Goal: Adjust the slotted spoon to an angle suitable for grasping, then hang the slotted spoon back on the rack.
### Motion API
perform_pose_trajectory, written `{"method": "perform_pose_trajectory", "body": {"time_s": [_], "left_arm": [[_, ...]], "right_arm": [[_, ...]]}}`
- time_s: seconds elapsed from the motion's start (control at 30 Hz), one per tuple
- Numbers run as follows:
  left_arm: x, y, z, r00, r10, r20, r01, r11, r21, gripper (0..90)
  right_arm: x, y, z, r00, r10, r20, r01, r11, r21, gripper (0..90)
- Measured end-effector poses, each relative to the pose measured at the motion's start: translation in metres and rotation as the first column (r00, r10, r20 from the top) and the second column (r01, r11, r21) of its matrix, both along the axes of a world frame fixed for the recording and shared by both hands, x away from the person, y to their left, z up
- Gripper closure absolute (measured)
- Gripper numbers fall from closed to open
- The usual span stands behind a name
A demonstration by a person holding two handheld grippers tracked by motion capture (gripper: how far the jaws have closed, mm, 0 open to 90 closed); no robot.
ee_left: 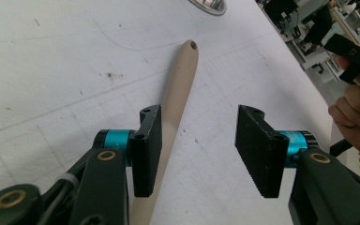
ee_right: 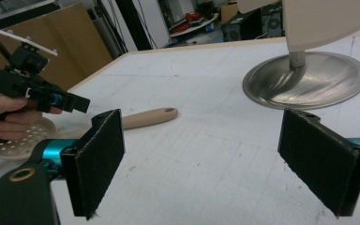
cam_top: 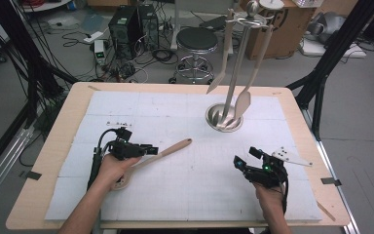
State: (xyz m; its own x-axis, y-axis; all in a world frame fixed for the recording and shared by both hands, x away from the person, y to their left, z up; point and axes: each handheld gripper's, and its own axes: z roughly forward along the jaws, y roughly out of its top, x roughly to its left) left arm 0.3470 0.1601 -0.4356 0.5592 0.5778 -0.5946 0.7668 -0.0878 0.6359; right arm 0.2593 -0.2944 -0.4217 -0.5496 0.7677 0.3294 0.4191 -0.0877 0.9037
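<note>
A beige slotted spoon (cam_top: 175, 146) lies on the white mat, its handle (ee_left: 182, 79) pointing toward the far right. Its perforated head (ee_right: 21, 138) rests under the person's left hand. My left gripper (cam_top: 150, 150) hovers low over the handle with its jaws open. In the left gripper view (ee_left: 200, 117) the handle runs along under the left jaw, and the pads do not press on it. My right gripper (cam_top: 246, 157) stands open over bare mat at the near right, its jaws (ee_right: 204, 126) wide apart with nothing between them.
A utensil stand with a round metal base (cam_top: 213, 117) stands at the far middle of the mat, and two pale spatulas (cam_top: 243, 100) hang from it. The wooden table edge (cam_top: 58, 126) frames the mat. A stool (cam_top: 196, 41) and cables lie on the floor beyond.
</note>
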Motion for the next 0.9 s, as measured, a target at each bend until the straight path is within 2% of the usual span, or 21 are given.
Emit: {"method": "perform_pose_trajectory", "body": {"time_s": [0.67,0.73,0.83,0.9], "left_arm": [[0.0,-0.004,-0.002,0.9994,-0.016,-0.032,0.017,0.9991,0.04,51.6],[0.0,-0.004,-0.001,0.9995,-0.012,-0.03,0.013,0.9979,0.064,51.6],[0.0,-0.008,-0.001,0.9996,-0.008,-0.026,0.012,0.9904,0.138,51.7],[0.001,-0.011,0.0,0.9994,-0.022,-0.027,0.026,0.9851,0.17,51.7]], "right_arm": [[0.0,0.001,-0.002,1.0,0.001,-0.008,-0.001,1.0,-0.002,14.3],[0.0,0.001,-0.002,1.0,0.003,-0.004,-0.003,1.0,-0.004,14.3],[0.0,0.002,-0.001,1.0,0.004,-0.001,-0.004,1.0,-0.006,14.3],[0.0,0.003,-0.001,1.0,0.006,0.0,-0.006,0.9999,-0.008,14.3]]}}
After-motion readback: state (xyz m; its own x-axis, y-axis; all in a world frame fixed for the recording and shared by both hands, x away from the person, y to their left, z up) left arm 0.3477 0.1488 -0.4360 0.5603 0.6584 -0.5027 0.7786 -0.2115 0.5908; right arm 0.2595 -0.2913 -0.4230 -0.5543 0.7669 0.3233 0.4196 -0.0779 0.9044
